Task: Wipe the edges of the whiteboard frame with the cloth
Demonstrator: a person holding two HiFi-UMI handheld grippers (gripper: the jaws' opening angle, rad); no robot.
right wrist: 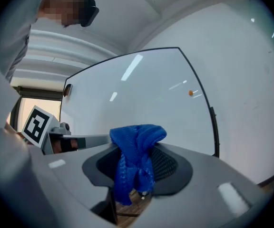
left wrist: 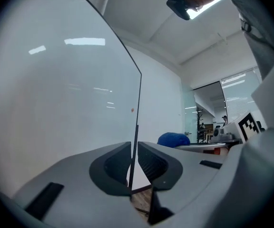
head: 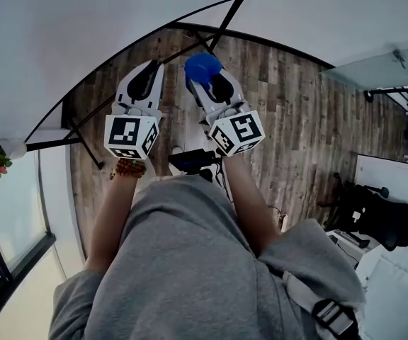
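Right gripper [right wrist: 136,171]: fingers [right wrist: 168,164] clamped on the blue cloth [right wrist: 135,156], which bunches up above them, close to the whiteboard [right wrist: 141,89]. Left gripper [left wrist: 134,169]: fingers [left wrist: 154,163] nearly together, seemingly pinching the thin dark whiteboard frame [left wrist: 138,108] between them. Wooden floor [head: 296,119] lies below.

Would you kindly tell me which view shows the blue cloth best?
The right gripper view: the blue cloth fills the centre, clamped in the right tool, weave visible. The head view shows a small blue ball at that tool's tip; the left gripper view, a blue lump.
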